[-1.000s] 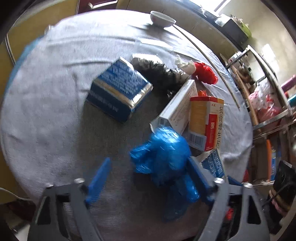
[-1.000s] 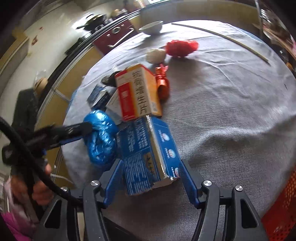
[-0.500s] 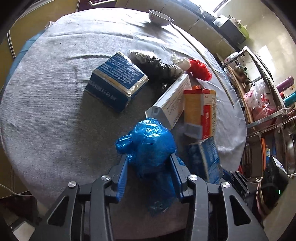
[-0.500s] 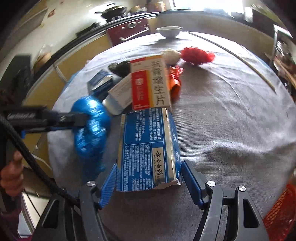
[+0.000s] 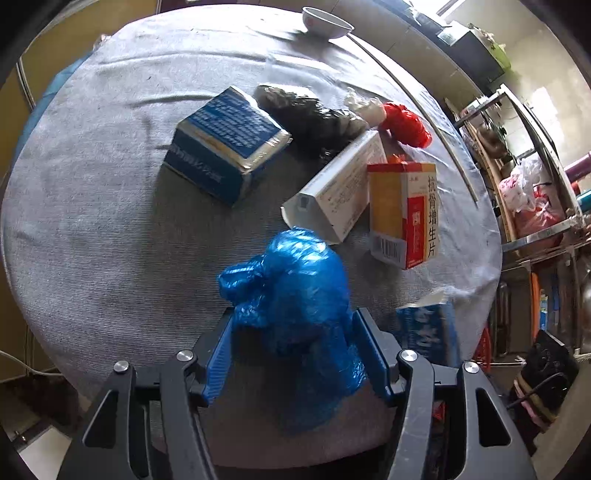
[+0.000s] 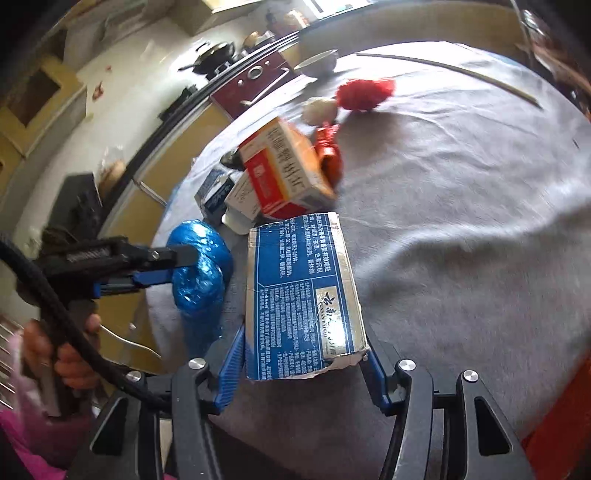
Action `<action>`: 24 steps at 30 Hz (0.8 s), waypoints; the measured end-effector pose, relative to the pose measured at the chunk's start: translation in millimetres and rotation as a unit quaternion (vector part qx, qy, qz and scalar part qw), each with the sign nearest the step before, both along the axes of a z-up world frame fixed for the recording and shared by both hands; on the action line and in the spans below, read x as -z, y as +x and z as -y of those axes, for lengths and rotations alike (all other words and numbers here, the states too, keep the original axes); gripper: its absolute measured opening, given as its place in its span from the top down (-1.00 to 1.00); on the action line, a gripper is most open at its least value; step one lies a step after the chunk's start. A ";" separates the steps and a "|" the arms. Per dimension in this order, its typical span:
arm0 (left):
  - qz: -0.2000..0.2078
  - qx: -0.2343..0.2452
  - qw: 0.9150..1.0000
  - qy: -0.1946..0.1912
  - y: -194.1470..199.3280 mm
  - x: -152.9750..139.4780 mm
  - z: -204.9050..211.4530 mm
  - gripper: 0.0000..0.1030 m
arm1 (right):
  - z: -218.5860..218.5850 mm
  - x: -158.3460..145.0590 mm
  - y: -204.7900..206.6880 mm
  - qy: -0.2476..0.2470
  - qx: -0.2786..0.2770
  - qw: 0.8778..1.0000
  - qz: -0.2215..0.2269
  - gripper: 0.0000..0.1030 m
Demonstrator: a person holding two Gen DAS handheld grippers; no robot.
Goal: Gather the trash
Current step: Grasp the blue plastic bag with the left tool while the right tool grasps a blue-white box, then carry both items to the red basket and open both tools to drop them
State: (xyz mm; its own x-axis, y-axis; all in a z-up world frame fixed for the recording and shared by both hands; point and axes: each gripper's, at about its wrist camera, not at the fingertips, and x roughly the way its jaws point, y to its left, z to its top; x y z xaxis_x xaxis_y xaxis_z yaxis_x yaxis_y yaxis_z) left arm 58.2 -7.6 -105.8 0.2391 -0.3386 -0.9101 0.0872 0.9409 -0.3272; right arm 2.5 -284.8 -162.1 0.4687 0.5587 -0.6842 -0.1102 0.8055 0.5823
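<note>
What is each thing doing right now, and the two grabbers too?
left gripper, jaws opening, blue bag between them
right gripper, jaws closing on blue box
blue bag, crumpled, pinched
blue box, torn near end
far blue box, lying flat
orange box, standing on end
white box, lying on its side
bowl, upright
red wrapper, crumpled

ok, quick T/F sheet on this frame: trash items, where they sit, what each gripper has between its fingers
1. The blue plastic bag sits between the left gripper fingers. True.
2. The right gripper brackets the orange-red box. False: it brackets a blue box; the orange-red box lies beyond it.
3. A white bowl stands at the table's far edge. True.
4. The table is bare wood. False: a grey cloth covers it.
5. A red wad lies on the cloth near the bowl. True.
</note>
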 end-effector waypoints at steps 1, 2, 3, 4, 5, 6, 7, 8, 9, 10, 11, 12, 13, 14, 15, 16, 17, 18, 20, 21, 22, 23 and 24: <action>0.004 0.001 1.000 0.002 -1.7 0.0 1.9 0.07 | 8.9 0.4 -3.8 0.010 0.007 1.000 0.000 -0.16; 0.008 0.003 1.000 0.003 -3.5 -0.5 4.4 0.15 | 16.2 0.0 -8.0 0.018 0.014 1.000 0.001 -0.16; 0.012 0.003 1.000 0.006 -5.4 -1.8 6.8 0.18 | 25.9 0.3 -12.9 0.028 0.024 0.999 0.003 -0.16; 0.018 0.007 1.000 0.014 -8.1 -4.2 11.2 0.20 | 35.3 0.8 -18.2 0.037 0.034 0.999 0.003 -0.16; 0.021 0.011 1.000 0.017 -9.5 -6.1 14.4 0.21 | 44.8 1.5 -23.6 0.044 0.044 0.998 0.004 -0.16; 0.027 0.021 0.999 0.020 -13.5 -9.6 21.0 0.21 | 53.9 2.1 -29.5 0.049 0.054 0.997 0.005 -0.16; 0.034 0.034 0.999 0.022 -19.3 -13.6 29.9 0.22 | 64.2 3.3 -36.5 0.052 0.066 0.996 0.006 -0.16; 0.040 0.045 0.998 0.025 -23.8 -16.7 38.3 0.22 | 73.3 3.9 -43.1 0.058 0.078 0.995 0.007 -0.16; 0.048 0.061 0.997 0.027 -30.1 -20.2 47.9 0.22 | 86.3 6.0 -52.5 0.066 0.095 0.993 0.006 -0.16; 0.053 0.078 0.995 0.026 -35.8 -22.7 57.6 0.22 | 97.6 8.0 -61.2 0.071 0.111 0.991 0.005 -0.16; 0.057 0.105 0.993 0.023 -44.2 -24.8 72.8 0.22 | 110.1 10.4 -70.8 0.074 0.127 0.989 0.003 -0.16; 0.057 0.128 0.990 0.020 -50.1 -25.5 86.5 0.22 | 121.3 12.4 -78.0 0.076 0.142 0.987 0.001 -0.16; 0.057 0.158 0.986 0.017 -57.3 -25.9 104.4 0.22 | 131.8 14.6 -85.0 0.075 0.155 0.985 -0.002 -0.16; 0.058 0.193 0.979 0.013 -65.8 -26.0 125.8 0.22 | 147.3 19.8 -96.6 0.076 0.178 0.981 -0.008 -0.16; 0.060 0.221 0.973 0.010 -72.6 -25.9 144.0 0.22 | 159.9 23.7 -105.0 0.080 0.194 0.978 -0.013 -0.16; 0.061 0.254 0.965 0.007 -80.4 -25.9 167.0 0.22 | 172.1 29.1 -114.4 0.080 0.213 0.973 -0.023 -0.16; 0.064 0.280 0.958 0.005 -87.3 -26.0 184.3 0.22 | 183.0 34.8 -122.7 0.083 0.230 0.969 -0.033 -0.16; 0.066 0.302 0.951 0.000 -93.8 -26.5 202.7 0.22 | 194.7 40.6 -132.8 0.087 0.245 0.965 -0.041 -0.16; 0.069 0.351 0.934 -0.012 -105.2 -26.0 241.0 0.22 | 211.8 50.4 -150.8 0.092 0.272 0.956 -0.054 -0.17; 0.067 0.370 0.927 -0.017 -109.3 -23.9 258.0 0.22 | 220.8 56.2 -161.2 0.097 0.287 0.951 -0.062 -0.20; 0.063 0.385 0.921 -0.023 -112.3 -20.9 273.1 0.22 | 228.7 60.6 -169.6 0.103 0.298 0.947 -0.066 -0.20; 0.057 0.401 0.914 -0.030 -115.8 -16.1 289.8 0.21 | 236.2 65.1 -178.8 0.108 0.312 0.941 -0.069 -0.20; 0.053 0.409 0.910 -0.032 -116.2 -12.0 300.2 0.21 | 244.2 69.4 -187.9 0.113 0.328 0.935 -0.074 -0.23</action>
